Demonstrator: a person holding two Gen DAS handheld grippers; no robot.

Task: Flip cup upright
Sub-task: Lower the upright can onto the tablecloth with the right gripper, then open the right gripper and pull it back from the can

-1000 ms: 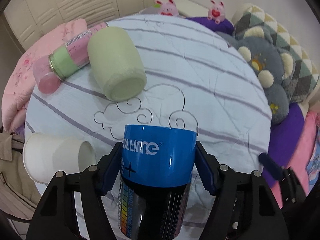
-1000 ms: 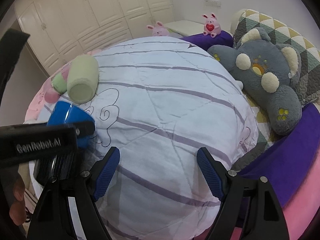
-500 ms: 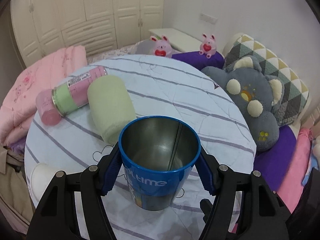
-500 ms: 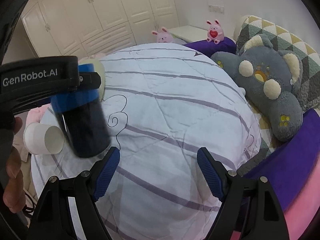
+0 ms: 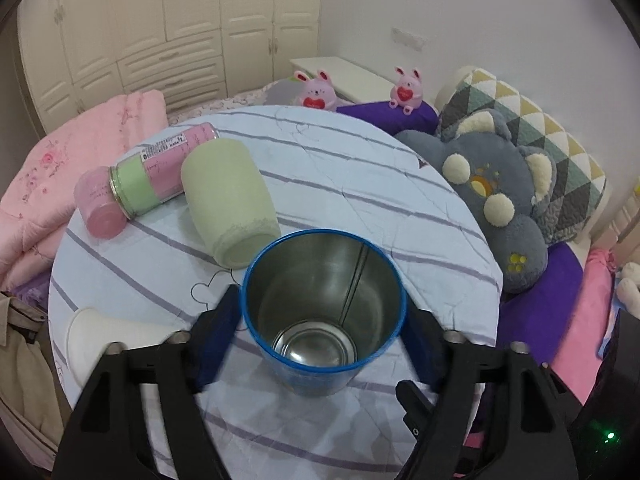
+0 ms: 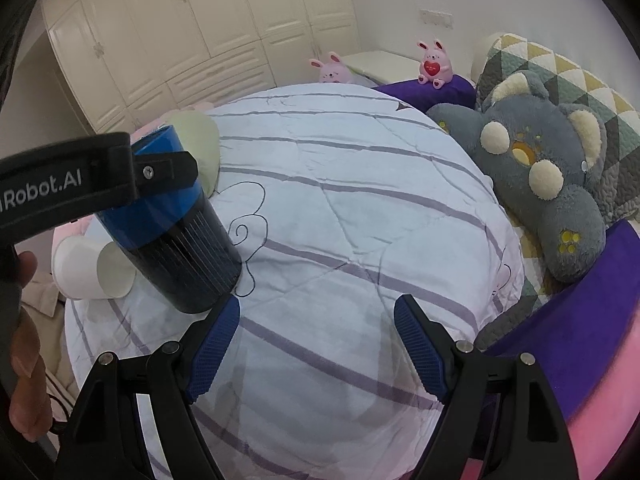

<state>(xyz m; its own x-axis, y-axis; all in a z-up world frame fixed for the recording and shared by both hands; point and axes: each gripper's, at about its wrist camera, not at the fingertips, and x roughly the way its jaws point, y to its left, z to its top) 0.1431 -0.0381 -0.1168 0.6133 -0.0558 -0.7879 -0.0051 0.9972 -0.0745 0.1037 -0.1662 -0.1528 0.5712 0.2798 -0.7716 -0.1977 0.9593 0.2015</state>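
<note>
The blue metal cup (image 5: 320,312) stands mouth up on the striped white cloth (image 5: 360,184), its shiny inside showing in the left wrist view. My left gripper (image 5: 320,340) is around it with both blue pads drawn slightly away from the cup's sides. In the right wrist view the cup (image 6: 176,232) shows blue at the top and dark below, a little tilted, with the left gripper's black finger (image 6: 160,172) beside its rim. My right gripper (image 6: 316,344) is open and empty over the cloth to the cup's right.
A pale green cup (image 5: 228,200) and a pink and green bottle (image 5: 140,176) lie on their sides behind the blue cup. A white paper cup (image 5: 104,336) lies at the left edge. A grey plush bear (image 5: 492,192) and pillows lie to the right.
The left gripper turned the blue cup from mouth down to mouth up and lowered it onto the cloth. Its pads have now opened off the cup. The right gripper stayed open.
</note>
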